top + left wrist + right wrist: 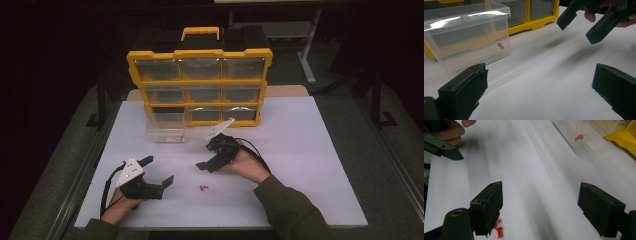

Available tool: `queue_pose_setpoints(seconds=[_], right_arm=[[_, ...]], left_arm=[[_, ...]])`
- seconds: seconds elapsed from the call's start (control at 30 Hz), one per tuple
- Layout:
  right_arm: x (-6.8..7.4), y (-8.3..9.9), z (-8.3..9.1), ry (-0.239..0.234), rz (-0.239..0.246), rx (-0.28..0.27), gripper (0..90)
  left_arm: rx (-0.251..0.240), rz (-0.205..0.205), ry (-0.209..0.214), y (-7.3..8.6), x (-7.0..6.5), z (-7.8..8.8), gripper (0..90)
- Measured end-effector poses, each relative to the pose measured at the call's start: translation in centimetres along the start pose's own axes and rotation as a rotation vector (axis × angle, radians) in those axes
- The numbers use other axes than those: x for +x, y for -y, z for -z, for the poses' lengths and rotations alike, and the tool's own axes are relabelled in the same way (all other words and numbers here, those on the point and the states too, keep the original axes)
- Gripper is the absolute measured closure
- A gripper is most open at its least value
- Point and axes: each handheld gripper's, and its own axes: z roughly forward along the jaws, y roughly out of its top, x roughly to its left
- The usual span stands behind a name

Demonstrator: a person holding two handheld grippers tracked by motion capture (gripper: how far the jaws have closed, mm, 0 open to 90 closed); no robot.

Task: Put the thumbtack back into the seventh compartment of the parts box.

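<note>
A few red pushpins (202,188) lie on the white table between my two grippers; in the right gripper view the pushpins (498,228) sit just under the left jaw. My right gripper (205,156) is open and hangs a little above the table, nothing between its jaws (541,202). Resting near the front left, my left gripper (159,170) is open and empty (539,85). A clear plastic drawer (167,127) stands on the table in front of the organizer, with one red pushpin (500,46) inside. The right gripper (581,25) is seen beyond the left one.
A yellow organizer (200,80) with clear drawers stands upright at the back of the white table (310,165); its lower-left slot is empty. The person's forearms enter from the bottom edge. The drawer (584,130) lies ahead and right in the right gripper view.
</note>
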Motion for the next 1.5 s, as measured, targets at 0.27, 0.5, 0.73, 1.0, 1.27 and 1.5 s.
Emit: queue_pose_setpoints(seconds=[0.27, 0.5, 0.73, 1.0, 1.27, 1.5], right_arm=[[0.5, 0.5, 0.1, -0.02, -0.006, 0.001, 21.0], [1.0, 1.0, 0.2, -0.023, -0.003, 0.007, 24.0], [1.1, 1.7, 0.2, -0.042, -0.01, 0.009, 33.7], [1.4, 2.3, 0.1, -0.056, 0.006, 0.026, 46.3], [1.8, 2.9, -0.5, -0.076, 0.024, 0.073, 56.5], [2.1, 3.0, -1.2, -0.109, 0.043, 0.113, 61.3]], left_arm=[[0.002, -0.009, 0.001, 0.0, 0.0, 0.1, 0.0], [0.002, -0.011, 0.001, 0.0, 0.0, 0.0, 0.0], [0.001, -0.011, 0.001, 0.0, 0.0, 0.0, 0.0], [0.003, -0.009, 0.001, 0.0, -0.1, 0.0, 0.0], [0.003, -0.01, 0.003, 0.0, -0.1, 0.0, 0.0], [0.004, -0.011, 0.003, 0.0, -0.1, 0.0, 0.0]])
